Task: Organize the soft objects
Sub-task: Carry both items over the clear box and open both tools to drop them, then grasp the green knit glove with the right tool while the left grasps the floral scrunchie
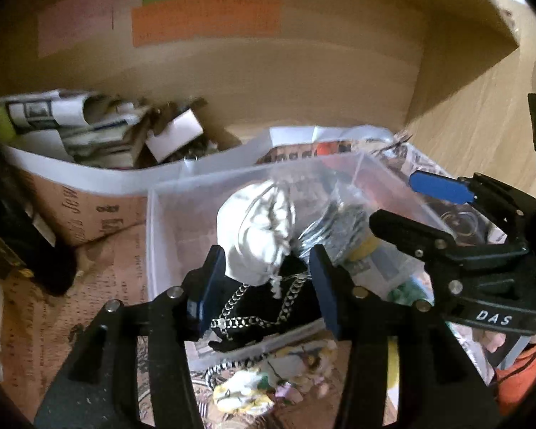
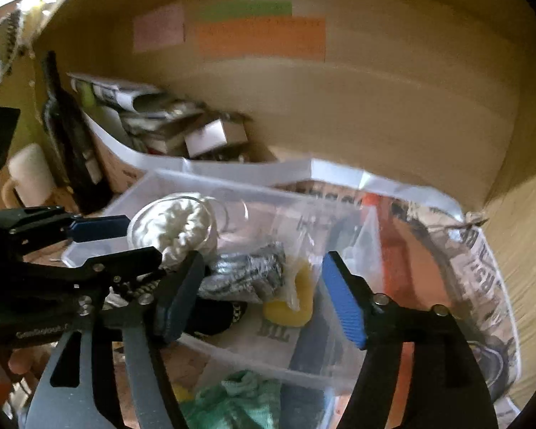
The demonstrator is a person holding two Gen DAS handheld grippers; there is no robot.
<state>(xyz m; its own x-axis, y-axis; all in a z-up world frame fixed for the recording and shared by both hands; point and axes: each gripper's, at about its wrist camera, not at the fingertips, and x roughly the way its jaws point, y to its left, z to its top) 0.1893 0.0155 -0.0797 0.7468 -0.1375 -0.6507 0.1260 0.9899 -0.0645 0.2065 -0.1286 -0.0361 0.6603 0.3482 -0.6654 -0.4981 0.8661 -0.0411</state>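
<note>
Left gripper (image 1: pixel 266 289) spread wide over a clear plastic bin (image 1: pixel 168 214), 2 blue pads (image 1: pixel 209 291) flanking, not pinching, a white scrunchie (image 1: pixel 259 236) directly ahead. Just below it, a black pouch with silver chain (image 1: pixel 264 307). Right gripper (image 2: pixel 259 298) also wide, gripping nothing; between its fingers, a bagged silver-black scrunchie (image 2: pixel 246 271) and a yellow foam piece (image 2: pixel 296 307). Below, outside the bin, green fabric (image 2: pixel 239 400).

Dim, warm light; motion blur throughout, strong fisheye bending at edges, perhaps mild plastic glare.
</note>
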